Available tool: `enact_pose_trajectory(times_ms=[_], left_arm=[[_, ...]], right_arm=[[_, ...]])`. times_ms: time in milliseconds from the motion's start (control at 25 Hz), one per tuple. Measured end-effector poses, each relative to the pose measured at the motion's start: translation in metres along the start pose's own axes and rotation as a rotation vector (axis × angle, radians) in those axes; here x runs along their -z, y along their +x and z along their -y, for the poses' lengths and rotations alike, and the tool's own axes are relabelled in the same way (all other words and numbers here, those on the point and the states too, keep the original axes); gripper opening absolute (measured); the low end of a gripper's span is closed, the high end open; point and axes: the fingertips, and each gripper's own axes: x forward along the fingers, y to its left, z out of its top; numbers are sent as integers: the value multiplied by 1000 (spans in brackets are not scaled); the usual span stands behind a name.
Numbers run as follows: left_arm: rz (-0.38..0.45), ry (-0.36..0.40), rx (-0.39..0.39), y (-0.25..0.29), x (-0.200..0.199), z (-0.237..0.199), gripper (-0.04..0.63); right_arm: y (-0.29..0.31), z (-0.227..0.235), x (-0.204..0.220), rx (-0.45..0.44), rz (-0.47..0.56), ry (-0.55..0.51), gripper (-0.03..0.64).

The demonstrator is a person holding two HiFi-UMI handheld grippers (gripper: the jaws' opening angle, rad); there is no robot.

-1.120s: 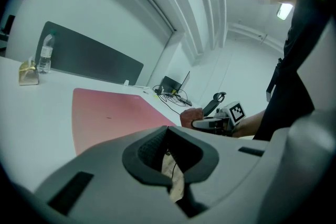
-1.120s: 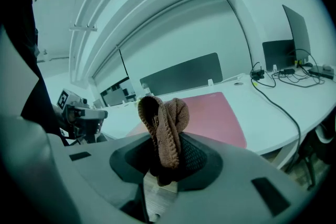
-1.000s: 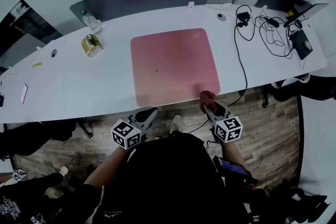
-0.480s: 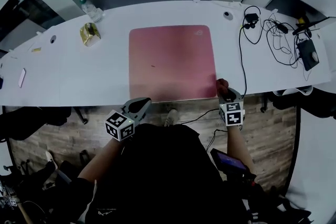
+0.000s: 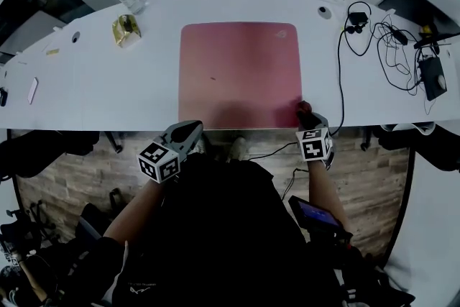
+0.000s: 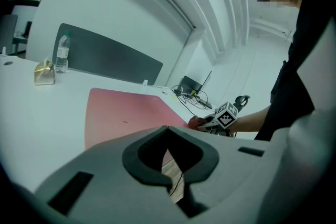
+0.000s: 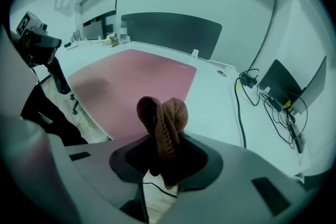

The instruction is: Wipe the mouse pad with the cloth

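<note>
Right gripper (image 7: 164, 159): jaws clenched on the cloth (image 7: 163, 120), a brown knit wad bunched up and standing out past the tips. Left gripper (image 5: 188, 131): jaws closed tip to tip, nothing between them, held off the near edge of the surface (image 5: 108, 90) by the pad's near left corner. Pad (image 5: 239, 75) lies flat mid-surface, its slightly longer side running left to right along the near edge. The cloth sits at the pad's near right corner; I cannot confirm contact. So nearly all of the pad lies ahead and to the left of the right jaws. The right gripper is the nearer one and the one carrying the cloth. Judgement: the wipe starts from this corner, moving left or away. Count: one pad, one cloth, two grippers.
</note>
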Motion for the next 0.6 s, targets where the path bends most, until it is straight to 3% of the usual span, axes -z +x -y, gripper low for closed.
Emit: enact_pose_trajectory(times_ms=[600], left_arm=[[30,-23,5,-23,-7,-36,9]], right_arm=[[4,-57,-25,-68,-23,-30,127]])
